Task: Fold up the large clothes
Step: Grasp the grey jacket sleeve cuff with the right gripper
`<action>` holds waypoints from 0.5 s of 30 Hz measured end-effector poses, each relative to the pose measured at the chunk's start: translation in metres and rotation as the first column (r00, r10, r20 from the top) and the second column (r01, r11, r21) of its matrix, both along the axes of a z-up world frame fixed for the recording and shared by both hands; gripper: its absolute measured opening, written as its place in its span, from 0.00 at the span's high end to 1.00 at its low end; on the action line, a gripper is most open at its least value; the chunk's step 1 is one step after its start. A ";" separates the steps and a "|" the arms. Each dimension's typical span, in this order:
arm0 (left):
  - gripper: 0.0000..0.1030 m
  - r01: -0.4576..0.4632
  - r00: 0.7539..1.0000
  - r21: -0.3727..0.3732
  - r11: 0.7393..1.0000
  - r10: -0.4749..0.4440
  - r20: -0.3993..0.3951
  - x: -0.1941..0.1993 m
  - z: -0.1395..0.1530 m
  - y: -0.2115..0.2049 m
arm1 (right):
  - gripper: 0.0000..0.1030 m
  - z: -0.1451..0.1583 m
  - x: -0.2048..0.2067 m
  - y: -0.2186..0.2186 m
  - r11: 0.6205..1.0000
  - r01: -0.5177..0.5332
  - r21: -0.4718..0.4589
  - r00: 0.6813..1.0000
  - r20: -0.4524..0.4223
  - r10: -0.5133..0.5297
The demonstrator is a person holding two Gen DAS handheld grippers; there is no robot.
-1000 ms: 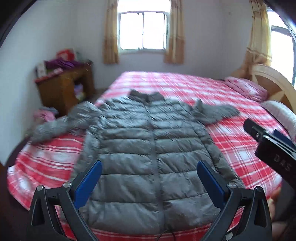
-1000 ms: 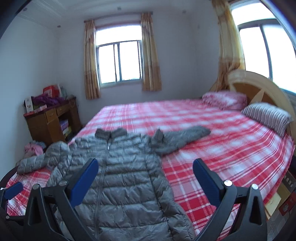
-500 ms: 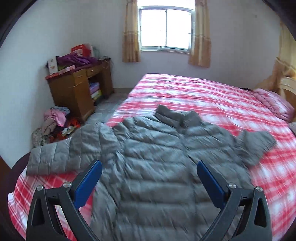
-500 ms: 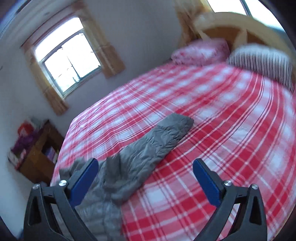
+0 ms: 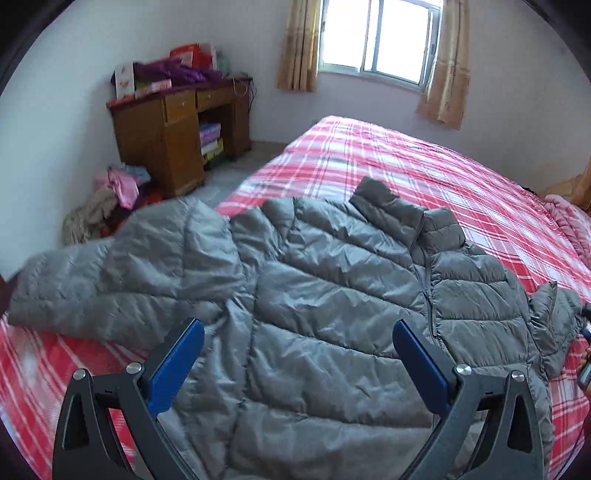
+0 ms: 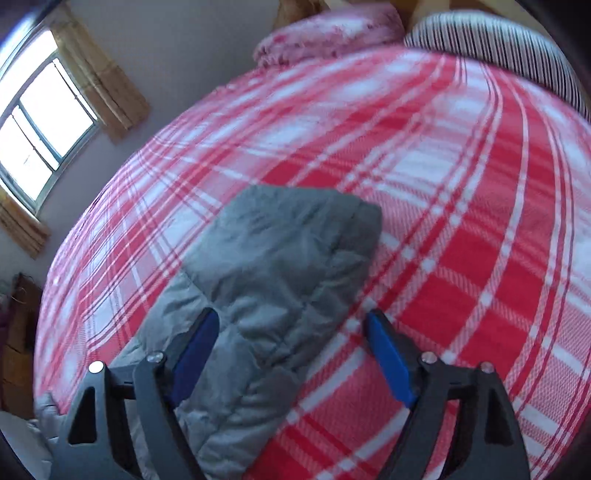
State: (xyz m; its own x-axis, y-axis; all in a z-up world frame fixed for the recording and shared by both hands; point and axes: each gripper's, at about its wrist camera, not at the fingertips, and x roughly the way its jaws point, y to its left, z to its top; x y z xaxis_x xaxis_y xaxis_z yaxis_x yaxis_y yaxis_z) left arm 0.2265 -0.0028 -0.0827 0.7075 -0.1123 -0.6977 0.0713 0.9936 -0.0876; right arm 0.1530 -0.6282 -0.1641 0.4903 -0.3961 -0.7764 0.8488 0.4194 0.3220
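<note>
A grey quilted puffer jacket (image 5: 332,295) lies front up on the red plaid bed (image 5: 424,162), zip closed, collar toward the window. Its left sleeve (image 5: 110,280) stretches out to the bed's left edge. My left gripper (image 5: 297,354) hovers open above the jacket's left chest, near the armpit, with nothing between its blue pads. In the right wrist view the other sleeve (image 6: 280,266) lies on the plaid cover, cuff pointing away. My right gripper (image 6: 291,354) is low over that sleeve, its jaws closing; the sleeve lies between them, and the pads stand apart from it.
A wooden desk (image 5: 173,133) piled with things stands against the left wall, with a heap of clothes (image 5: 107,199) on the floor beside it. A pink pillow (image 6: 325,33) and a striped pillow (image 6: 495,48) lie at the head of the bed. A window (image 5: 376,37) is behind.
Both grippers have swung down and closer to the jacket. The left one moved toward the left shoulder; the right one rolled and dropped onto the right sleeve, its jaws narrower than before.
</note>
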 end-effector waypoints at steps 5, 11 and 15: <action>0.01 0.034 0.999 0.043 0.999 -0.034 -0.001 -0.007 -0.009 -0.006 | 0.92 0.009 -0.008 0.003 0.996 -0.084 0.004 0.996 -0.007 0.084; 0.01 0.050 0.998 0.021 0.999 -0.051 0.036 -0.033 0.002 0.018 | 0.92 0.116 -0.069 0.039 0.948 -0.008 -0.320 1.000 -0.012 0.004; 0.01 0.052 0.997 0.000 0.999 -0.052 0.054 -0.051 0.008 0.040 | 0.92 0.212 -0.073 0.146 0.775 -0.153 -0.613 0.984 -0.019 0.179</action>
